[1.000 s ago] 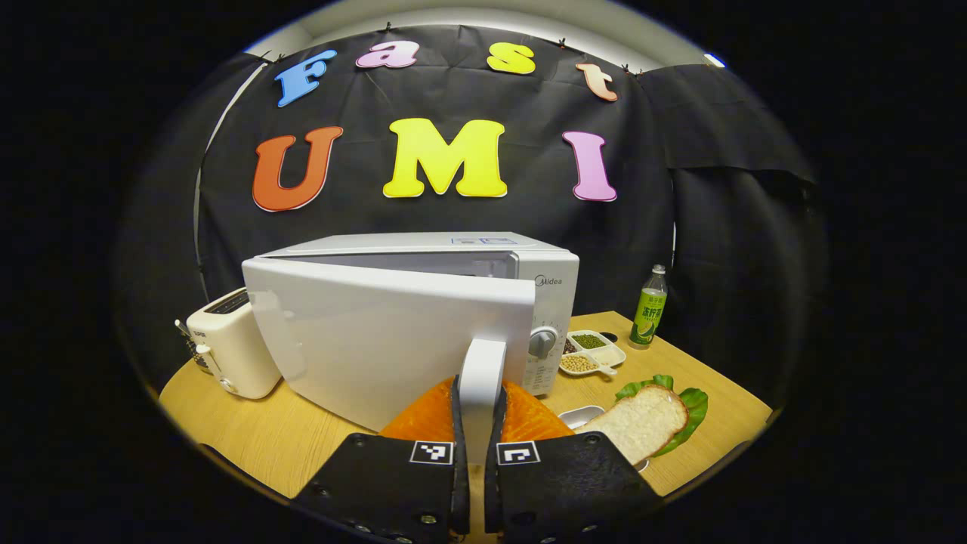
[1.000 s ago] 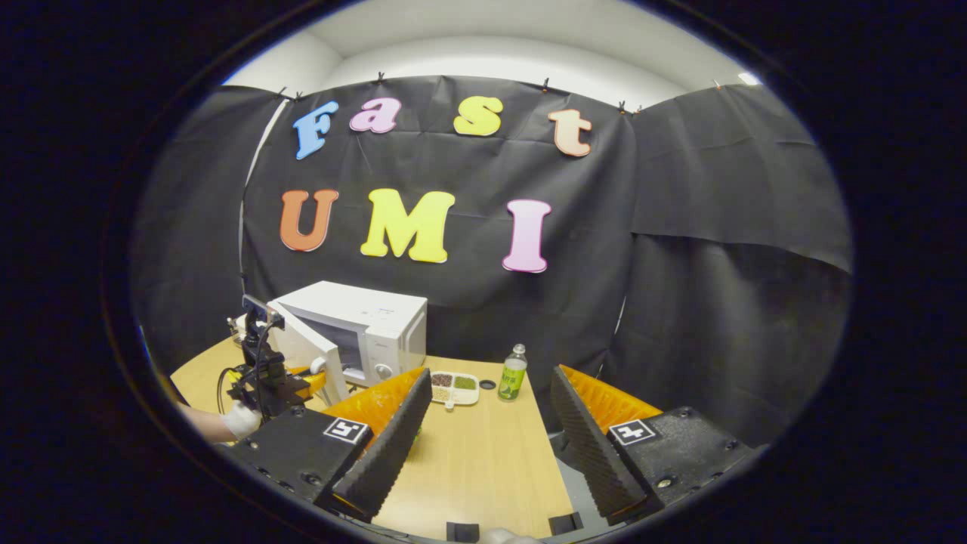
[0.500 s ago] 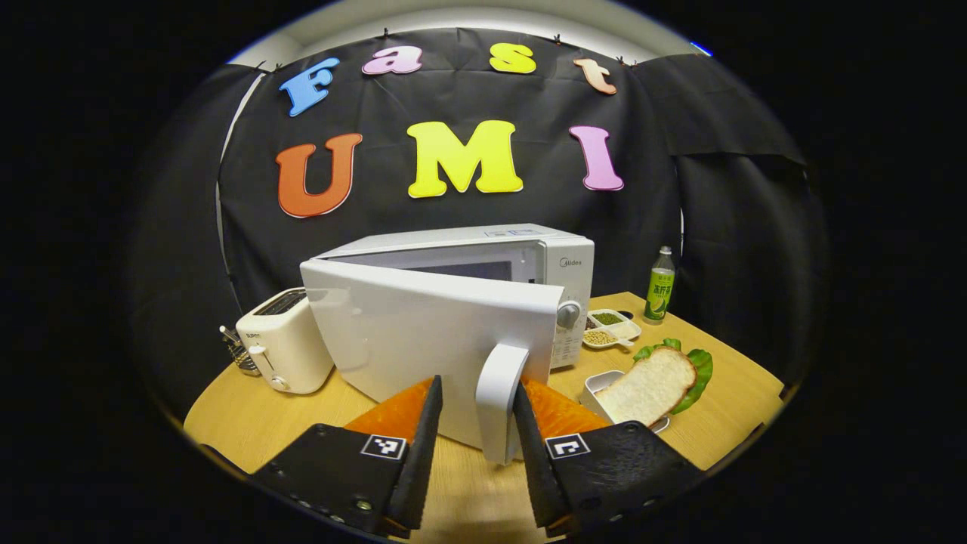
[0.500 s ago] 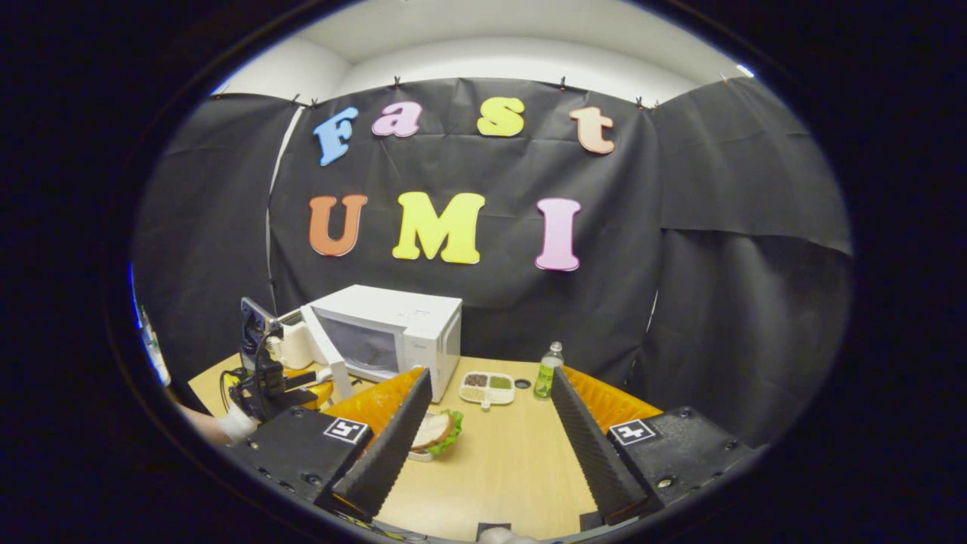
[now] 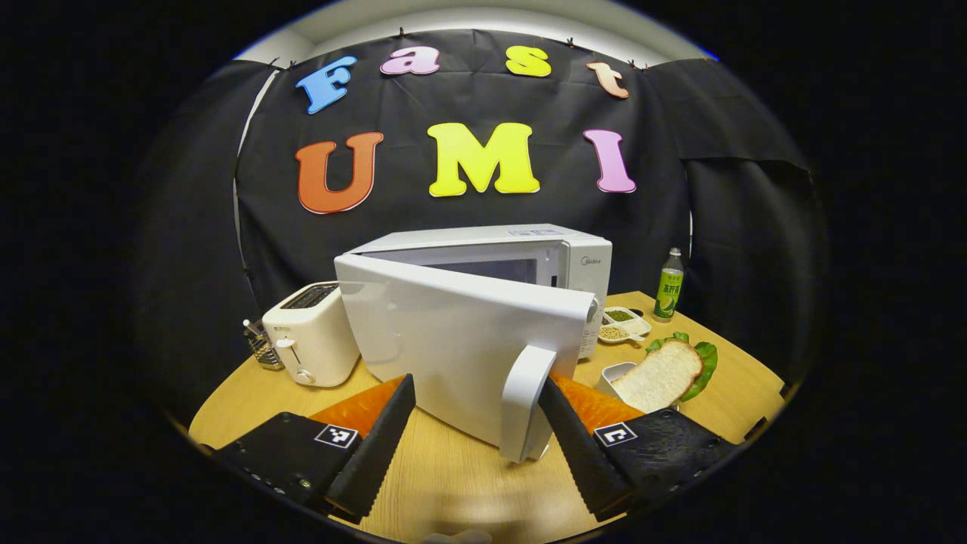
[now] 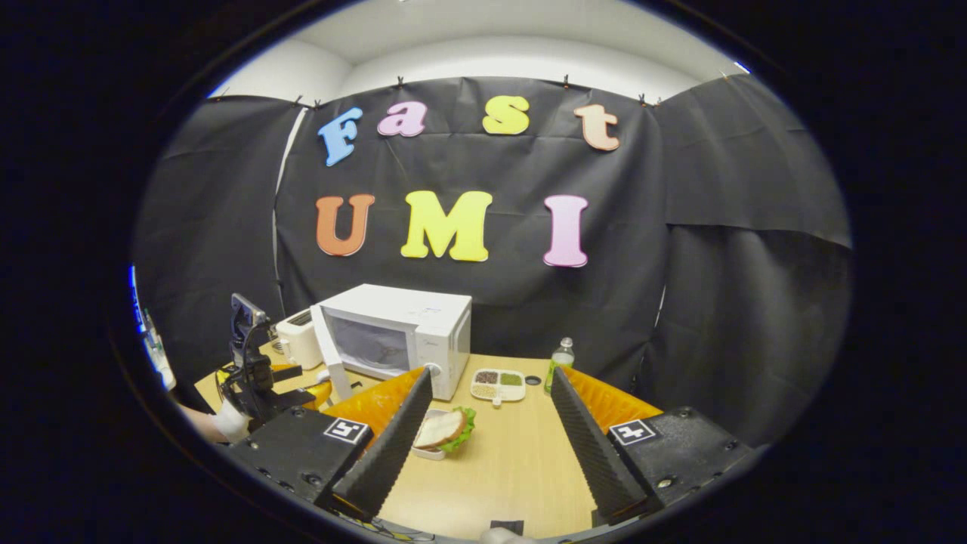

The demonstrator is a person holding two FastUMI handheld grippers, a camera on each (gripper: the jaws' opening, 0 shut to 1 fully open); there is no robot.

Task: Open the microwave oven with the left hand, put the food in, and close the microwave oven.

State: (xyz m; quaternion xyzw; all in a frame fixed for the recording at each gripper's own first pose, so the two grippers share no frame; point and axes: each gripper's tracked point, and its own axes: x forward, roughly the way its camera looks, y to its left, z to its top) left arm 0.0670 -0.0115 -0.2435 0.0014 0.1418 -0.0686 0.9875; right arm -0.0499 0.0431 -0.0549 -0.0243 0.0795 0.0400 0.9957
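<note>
— Where's the microwave (image 5: 483,302)?

— Mid-table, door (image 5: 461,340) swung partly out. It's stiff and hinged, so I'd pull by its handle (image 5: 525,400).

— And the food?

— The sandwich (image 6: 442,431) sits beside it: soft, light. I'd lift its dish (image 6: 429,452). My left gripper (image 5: 476,446) and right gripper (image 6: 487,434) both gape, empty.

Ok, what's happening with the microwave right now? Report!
Left gripper open, handle between its fingers, ungripped. Right gripper open, empty. White microwave's door swung open. Bread slice on lettuce waits in its white dish; path looks clear.
</note>
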